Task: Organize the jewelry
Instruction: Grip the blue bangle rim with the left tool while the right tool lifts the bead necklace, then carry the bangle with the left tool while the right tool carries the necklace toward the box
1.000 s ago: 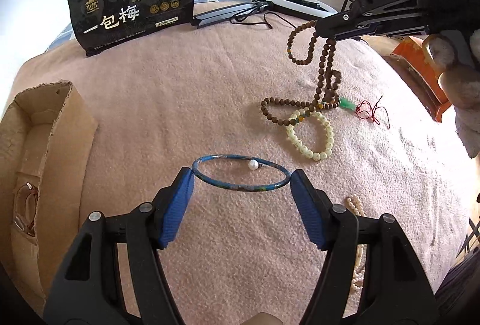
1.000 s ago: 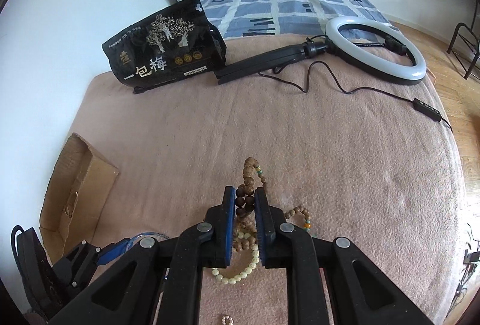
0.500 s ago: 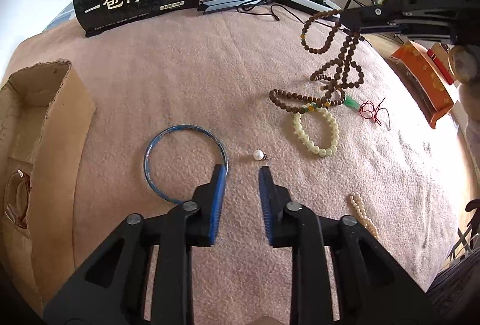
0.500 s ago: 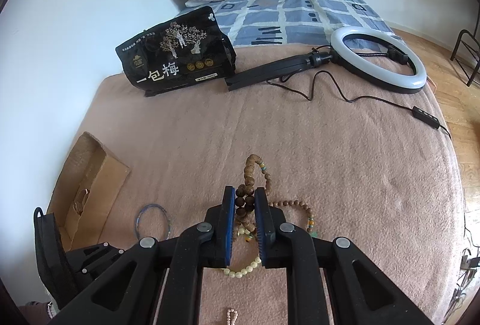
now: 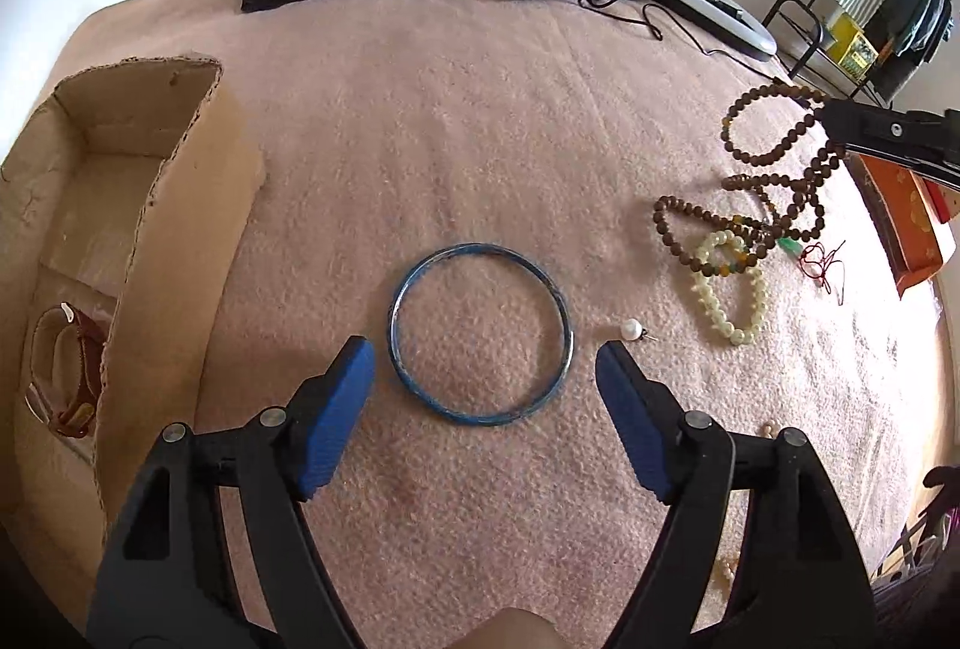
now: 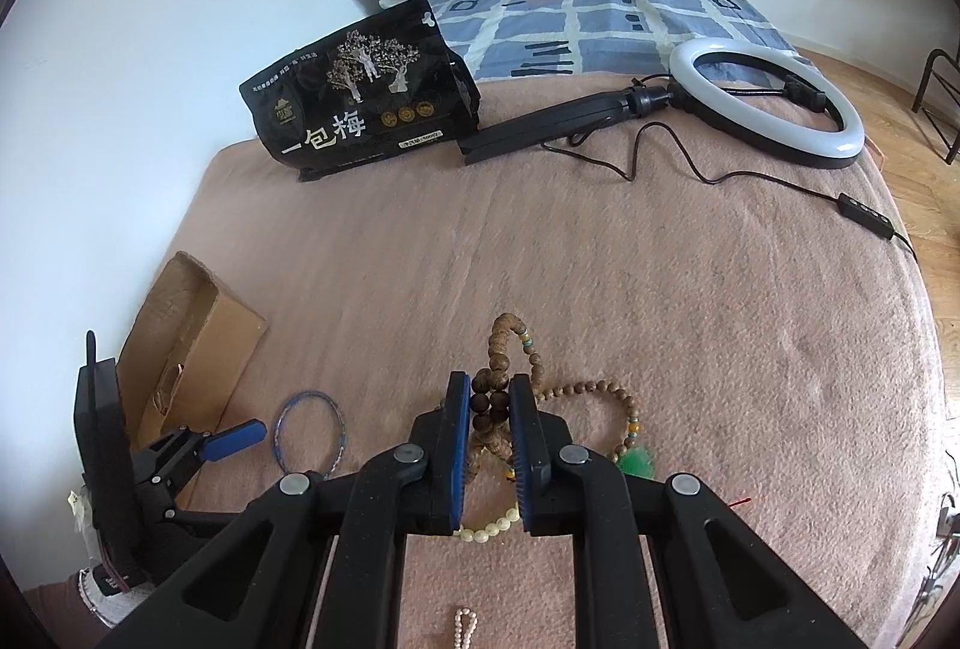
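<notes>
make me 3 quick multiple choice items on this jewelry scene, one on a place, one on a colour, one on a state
1. Where does the small pearl lie?
A. inside the cardboard box
B. on the blanket just right of the bangle
C. on the black snack bag

2. What colour is the bangle?
A. blue
B. red
C. gold

3. What is the right gripper doing?
A. standing wide open over nothing
B. clamped on the cream bead bracelet
C. shut on the brown bead strand

Answers: 1 B, the pearl sits on the pink blanket beside the ring's right edge. 2 A, its rim is blue. 3 C, the brown bead strand is pinched between the blue pads and hangs down.
</notes>
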A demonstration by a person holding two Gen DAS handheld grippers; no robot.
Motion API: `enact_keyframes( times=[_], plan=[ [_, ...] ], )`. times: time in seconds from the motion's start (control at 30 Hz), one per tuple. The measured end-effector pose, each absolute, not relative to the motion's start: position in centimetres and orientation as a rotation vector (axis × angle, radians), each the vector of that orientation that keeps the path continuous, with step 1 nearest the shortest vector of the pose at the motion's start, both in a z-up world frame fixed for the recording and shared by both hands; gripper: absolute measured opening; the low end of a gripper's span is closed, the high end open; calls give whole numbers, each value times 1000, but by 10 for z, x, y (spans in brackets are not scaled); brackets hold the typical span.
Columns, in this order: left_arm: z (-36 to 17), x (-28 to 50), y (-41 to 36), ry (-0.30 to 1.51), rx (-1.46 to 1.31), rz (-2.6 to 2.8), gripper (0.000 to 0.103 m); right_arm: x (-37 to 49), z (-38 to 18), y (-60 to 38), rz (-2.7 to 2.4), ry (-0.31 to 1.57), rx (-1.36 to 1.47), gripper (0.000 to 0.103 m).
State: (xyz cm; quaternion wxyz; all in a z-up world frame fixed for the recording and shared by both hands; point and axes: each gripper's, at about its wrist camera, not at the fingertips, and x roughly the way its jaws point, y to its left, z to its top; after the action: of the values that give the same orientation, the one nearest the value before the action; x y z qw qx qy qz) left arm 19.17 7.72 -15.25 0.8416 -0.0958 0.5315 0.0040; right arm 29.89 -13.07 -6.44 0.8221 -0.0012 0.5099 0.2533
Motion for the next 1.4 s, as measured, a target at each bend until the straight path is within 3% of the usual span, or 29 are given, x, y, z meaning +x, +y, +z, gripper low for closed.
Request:
enact_keyframes(
  times=[0.63, 0.73, 0.9, 1.4],
  plan=[
    [-168, 215, 78, 1183, -208, 36, 84, 298, -67, -126, 551, 1093, -23, 11],
    [-168, 213, 79, 1172, -200, 51, 73, 297, -66, -126, 552, 1090, -26, 11],
    [-164, 210, 77, 1163, -182, 39, 73, 296, -64, -126, 548, 1087, -27, 11],
    [-97, 171, 65, 1038, -143, -9, 73, 270, -12, -125, 552, 1014, -40, 11]
  ],
)
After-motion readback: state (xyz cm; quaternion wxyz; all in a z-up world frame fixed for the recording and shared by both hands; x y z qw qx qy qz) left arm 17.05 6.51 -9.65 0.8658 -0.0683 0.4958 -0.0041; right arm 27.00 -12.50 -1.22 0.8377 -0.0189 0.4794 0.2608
